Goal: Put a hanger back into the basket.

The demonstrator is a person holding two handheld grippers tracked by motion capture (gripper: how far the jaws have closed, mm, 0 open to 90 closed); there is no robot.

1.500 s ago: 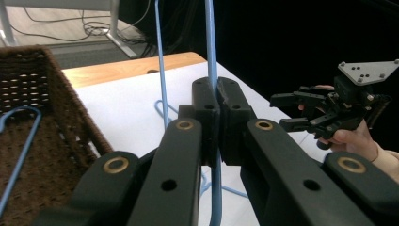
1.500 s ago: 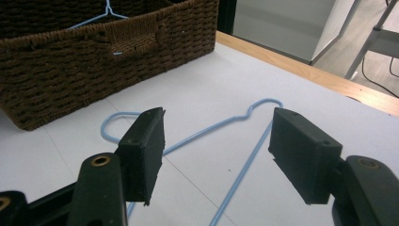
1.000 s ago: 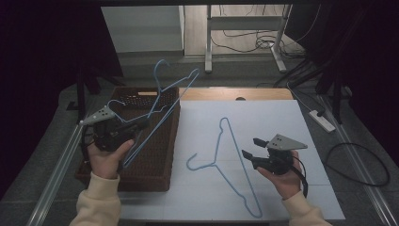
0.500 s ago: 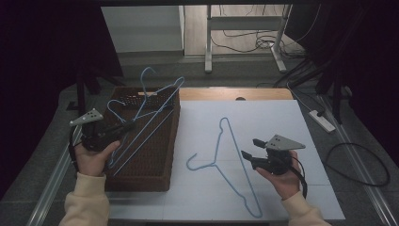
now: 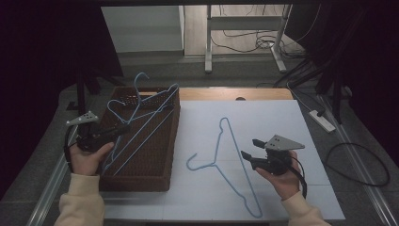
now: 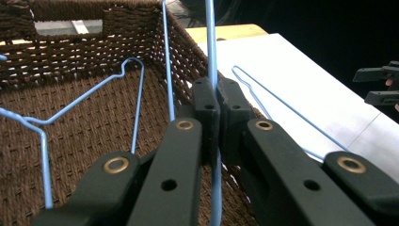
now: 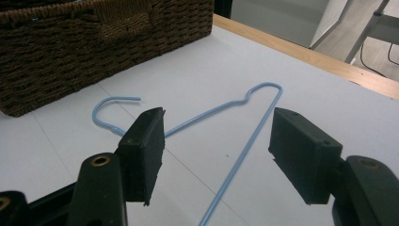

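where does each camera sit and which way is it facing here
High view: above the person's side, looking forward and down on the white table; both hands, left gripper, right gripper.
Left gripper view: along shut jaws clamping a blue wire hanger over the brown woven basket.
Right gripper view: along open jaws toward the loose blue wire hanger.
The gripper views share the basket and loose hanger.

Thin, smooth, pale-blue coated wire for each hanger (image 5: 221, 160); rough, matt brown woven basket (image 5: 141, 181) (probably rope or wicker); matt white table sheet (image 5: 282, 117); matt black plastic gripper jaws with brass-coloured rivets.
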